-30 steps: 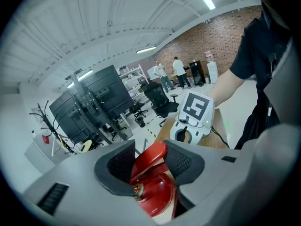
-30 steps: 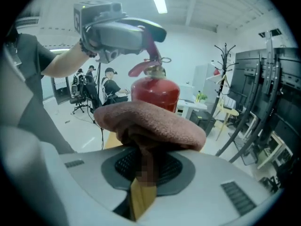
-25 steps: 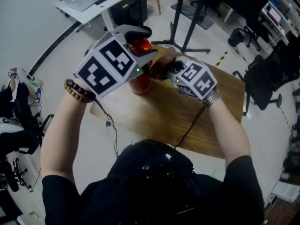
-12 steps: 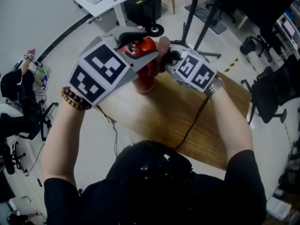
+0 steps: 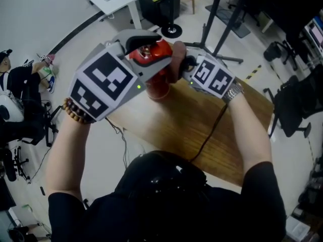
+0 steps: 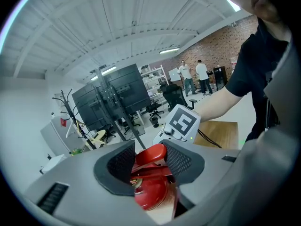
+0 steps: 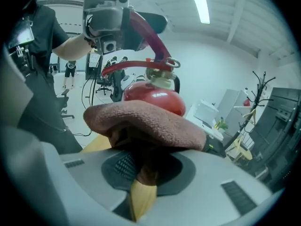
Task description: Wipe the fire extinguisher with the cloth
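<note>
Left arm: stretched forward and raised. My left gripper [image 5: 145, 48] comes at the fire extinguisher [image 5: 159, 80] from above, marker cube turned up toward me.
Left fingers: closed on the red top lever of the fire extinguisher, which fills the gap between both ribbed pads [image 6: 177, 160].
Right arm: reaching forward from the right, wrist bent inward. My right gripper [image 5: 184, 64] sits just beside the red shoulder.
Right fingers: pinched tight on a fold of the brown cloth [image 7: 146, 120], which bulges out over the jaws toward the red dome.
Extinguisher: upright near the far edge of the wooden table [image 5: 202, 130], close to its left corner.
Change: a second ago my right gripper was lower, against the side of the body. Now it is up near the top, and the left clamp is unchanged.
Hidden: my left gripper covers most of the cylinder from above. The cloth blocks its own contact patch, so I cannot tell whether it touches the red surface.
</note>
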The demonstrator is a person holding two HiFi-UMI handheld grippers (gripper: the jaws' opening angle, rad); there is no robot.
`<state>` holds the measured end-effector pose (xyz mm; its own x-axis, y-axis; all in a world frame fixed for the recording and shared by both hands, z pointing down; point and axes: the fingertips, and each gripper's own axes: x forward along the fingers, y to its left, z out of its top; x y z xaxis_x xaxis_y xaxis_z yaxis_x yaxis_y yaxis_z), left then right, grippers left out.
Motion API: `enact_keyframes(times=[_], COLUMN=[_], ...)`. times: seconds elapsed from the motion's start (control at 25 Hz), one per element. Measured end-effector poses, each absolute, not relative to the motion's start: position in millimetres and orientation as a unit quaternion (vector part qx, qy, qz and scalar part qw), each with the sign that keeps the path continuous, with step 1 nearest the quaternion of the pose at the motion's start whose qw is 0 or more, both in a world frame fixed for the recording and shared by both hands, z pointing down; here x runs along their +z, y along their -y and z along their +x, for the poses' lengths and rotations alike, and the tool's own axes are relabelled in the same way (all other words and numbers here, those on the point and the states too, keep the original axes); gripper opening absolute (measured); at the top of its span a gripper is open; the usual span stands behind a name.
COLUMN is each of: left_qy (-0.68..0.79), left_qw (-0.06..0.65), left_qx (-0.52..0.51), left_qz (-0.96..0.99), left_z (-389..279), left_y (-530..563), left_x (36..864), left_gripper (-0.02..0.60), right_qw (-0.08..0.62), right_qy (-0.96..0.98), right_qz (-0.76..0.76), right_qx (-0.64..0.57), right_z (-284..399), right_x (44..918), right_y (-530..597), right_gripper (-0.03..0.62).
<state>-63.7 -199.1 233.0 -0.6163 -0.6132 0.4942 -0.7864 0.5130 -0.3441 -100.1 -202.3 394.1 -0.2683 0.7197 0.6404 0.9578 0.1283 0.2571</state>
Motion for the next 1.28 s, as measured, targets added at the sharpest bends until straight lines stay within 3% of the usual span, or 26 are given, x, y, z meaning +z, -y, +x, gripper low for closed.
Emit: enact_keyframes(times=[0.84,1.28], left_qy=[0.871,0.883], left_qw=[0.119,0.122], left_qx=[0.270,0.245], left_qz=[0.394,0.381], left_z=[-54,-47], left_y=[197,183], left_x=[208,206], left_gripper=[0.186,0.186], right_qw=[0.218,0.257], right_qy=[0.720,0.703], right_qz=[-0.583,-0.584], right_qx=[-0.307,-0.315], right_z=[-97,-90], right_x=[410,460], right_y=[206,201], right_gripper=[0.080,0.080])
